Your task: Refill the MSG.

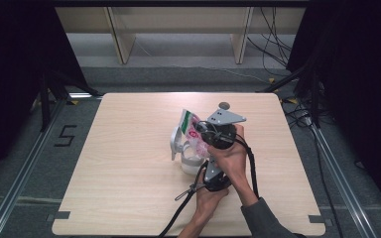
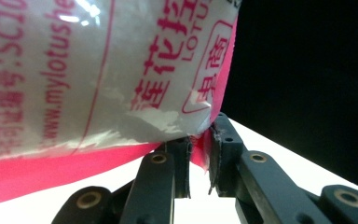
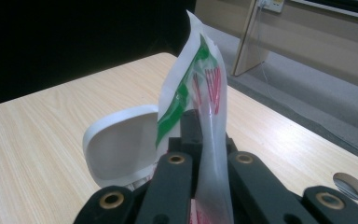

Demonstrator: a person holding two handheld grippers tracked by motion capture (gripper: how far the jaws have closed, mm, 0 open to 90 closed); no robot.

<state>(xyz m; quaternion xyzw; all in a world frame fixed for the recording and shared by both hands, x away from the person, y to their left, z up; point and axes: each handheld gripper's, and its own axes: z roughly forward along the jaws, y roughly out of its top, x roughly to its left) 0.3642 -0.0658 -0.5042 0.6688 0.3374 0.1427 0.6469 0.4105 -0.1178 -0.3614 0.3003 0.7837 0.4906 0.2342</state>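
A plastic bag (image 1: 190, 125) printed in pink, green and white hangs over the middle of the table, held by both grippers. My right gripper (image 1: 201, 130), the one with the grey plate on top, is shut on the bag's upper edge (image 3: 200, 70), its fingertips (image 3: 192, 122) pinching the film. From below, my left gripper (image 2: 198, 140) is shut on the pink bottom seam (image 2: 98, 158); in the high view it sits under the right hand (image 1: 204, 164). A white container (image 1: 188, 163) stands right under the bag with its lid (image 3: 121, 144) open and upright.
The light wooden table (image 1: 129, 188) has a round hole (image 1: 223, 105) near its far edge. Black cables trail from the grippers toward the front edge. Dark curtains flank the table, and wooden shelving legs stand beyond it.
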